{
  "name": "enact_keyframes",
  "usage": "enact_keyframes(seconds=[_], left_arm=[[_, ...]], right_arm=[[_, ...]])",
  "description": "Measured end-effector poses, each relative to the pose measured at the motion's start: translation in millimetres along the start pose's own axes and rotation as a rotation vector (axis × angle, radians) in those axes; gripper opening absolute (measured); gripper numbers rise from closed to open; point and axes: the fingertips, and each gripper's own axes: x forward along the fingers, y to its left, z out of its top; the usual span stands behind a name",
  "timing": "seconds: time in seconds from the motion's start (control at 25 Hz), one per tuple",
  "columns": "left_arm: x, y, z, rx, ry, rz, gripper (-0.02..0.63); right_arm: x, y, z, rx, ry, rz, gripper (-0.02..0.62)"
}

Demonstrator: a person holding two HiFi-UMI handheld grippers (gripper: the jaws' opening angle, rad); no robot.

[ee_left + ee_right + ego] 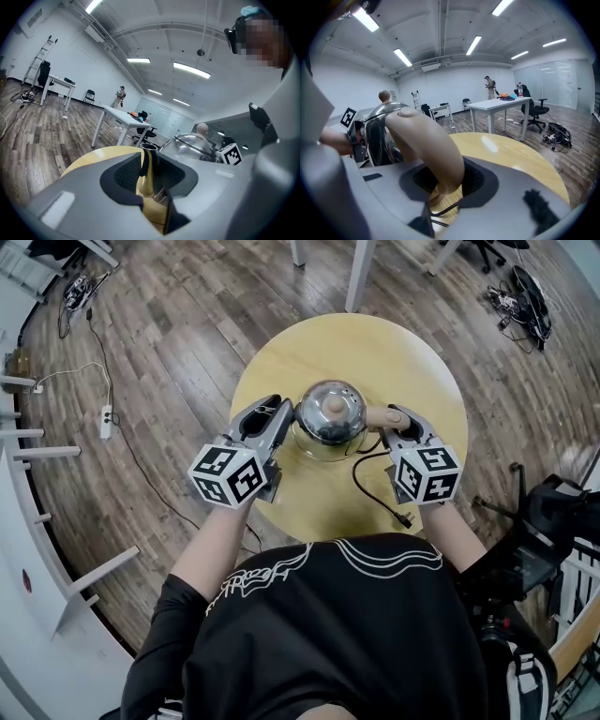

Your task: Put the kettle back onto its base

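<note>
You've got both grippers on the kettle point(328, 413), which is near the ctr of the round yellow table point(403, 343).

Your left gripper point(279, 423) comes at it from the left, w/ its jaws closed on the thin brass-coloured spout point(148, 168). In the left gripper view the spout stands upright btwn the two dark pads, pinched on both sides.

Your right gripper point(394, 420) comes in from the right, jaws clamped on the curved beige handle point(433, 140). In the right gripper view the handle fills the gap btwn them.

The kettle is upright, its shiny domed lid point(319, 423) facing up w/ a small pale knob point(333, 406) on top.

You can't make out the base, since the kettle's body covers whatever is under it. So whether it's seated or just above the tabletop can't be told.

A black cord point(361, 479) loops over the table on your side of the kettle. Its plug point(405, 519) lies loose near the table's near edge, just below the right gripper's marker cube point(427, 474). Wood plank floor point(169, 362) all round.
</note>
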Motion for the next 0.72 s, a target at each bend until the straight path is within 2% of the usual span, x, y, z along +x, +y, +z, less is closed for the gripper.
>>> enact_keyframes(seconds=[0.44, 0.72], left_arm=[[-7.0, 1.5, -4.1, 0.016, -0.003, -0.006, 0.093], [0.0, 5.1, -5.3, -0.036, -0.02, -0.002, 0.092]], right_arm=[[2.4, 4.8, -7.7, -0.008, -0.014, -0.033, 0.107], [3.0, 0.8, -7.9, -0.007, -0.011, -0.057, 0.107]])
